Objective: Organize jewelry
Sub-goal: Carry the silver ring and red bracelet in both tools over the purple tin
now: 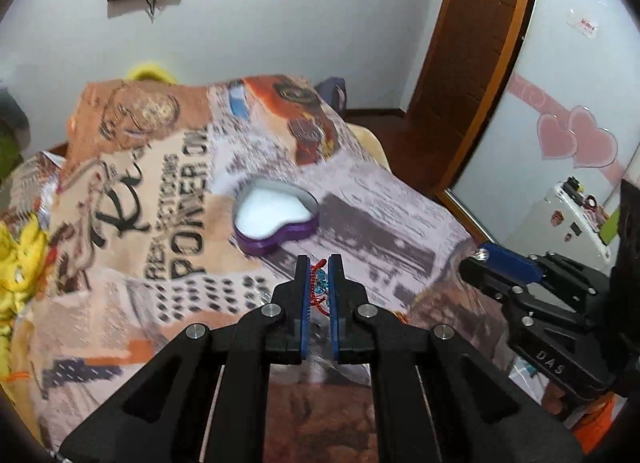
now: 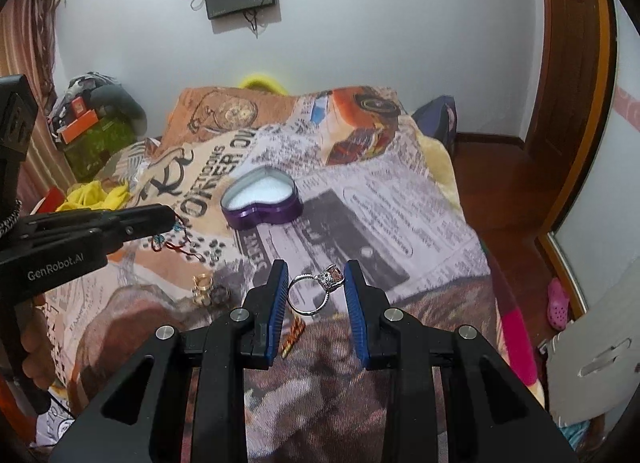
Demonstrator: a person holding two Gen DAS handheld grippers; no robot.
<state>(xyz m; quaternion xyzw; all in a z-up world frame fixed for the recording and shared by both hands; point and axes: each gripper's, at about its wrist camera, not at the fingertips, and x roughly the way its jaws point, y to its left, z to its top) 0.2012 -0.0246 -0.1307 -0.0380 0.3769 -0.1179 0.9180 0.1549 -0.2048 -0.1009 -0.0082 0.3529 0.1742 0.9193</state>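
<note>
A purple heart-shaped box (image 1: pixel 276 219) with a white lining lies open on the printed bedspread; it also shows in the right wrist view (image 2: pixel 262 199). My left gripper (image 1: pixel 319 263) is shut on a red cord bracelet with blue beads (image 1: pixel 320 283), held above the spread short of the box; the bracelet (image 2: pixel 176 239) hangs from the left gripper (image 2: pixel 170 219) in the right wrist view. My right gripper (image 2: pixel 316 273) holds a silver ring with a large stone (image 2: pixel 316 289) between its blue pads, above the bedspread. The right gripper (image 1: pixel 476 259) shows at the right of the left wrist view.
Gold rings (image 2: pixel 202 289) and a dark piece (image 2: pixel 220 295) lie on the bedspread (image 2: pixel 400 215) left of my right gripper. A small striped item (image 2: pixel 294 337) lies under it. Yellow cloth (image 2: pixel 94 197) sits at the left. The bed edge and wooden floor (image 2: pixel 504 191) are at the right.
</note>
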